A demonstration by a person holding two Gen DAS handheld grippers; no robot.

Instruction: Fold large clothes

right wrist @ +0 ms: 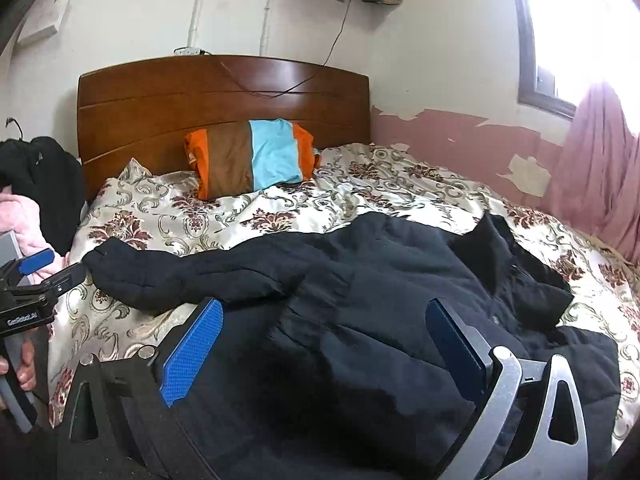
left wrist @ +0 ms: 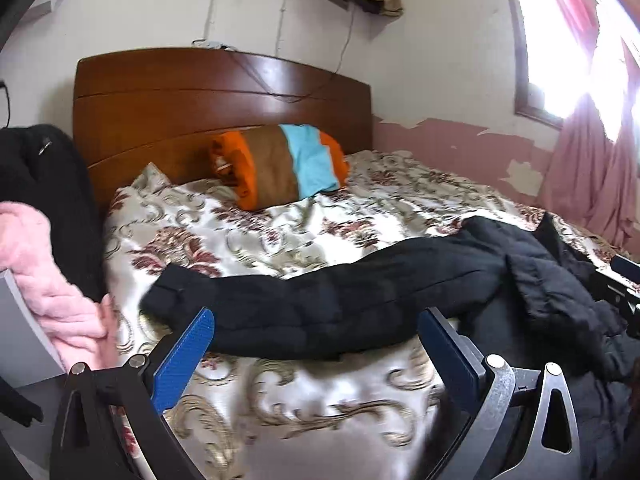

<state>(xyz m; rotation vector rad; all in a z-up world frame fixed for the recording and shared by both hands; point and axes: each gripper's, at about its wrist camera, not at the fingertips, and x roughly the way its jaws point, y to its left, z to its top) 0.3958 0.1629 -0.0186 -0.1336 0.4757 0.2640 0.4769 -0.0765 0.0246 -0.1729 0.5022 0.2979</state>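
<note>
the left gripper stands spread wide, its blue pads clear of everything, with nothing pinched; one sleeve of the black coat lies just beyond its tips across the bedspread. the right gripper is also spread wide and holds nothing; it hangs over the coat's body, which lies in a rumpled heap on the near right part of the bed, the sleeve stretching left. a hand grips the left tool at the left edge of the right view. far off, a striped orange, brown and blue pillow leans on the wooden headboard. pink fluffy cloth and dark clothing sit at the left, a pink curtain at the right.
</note>
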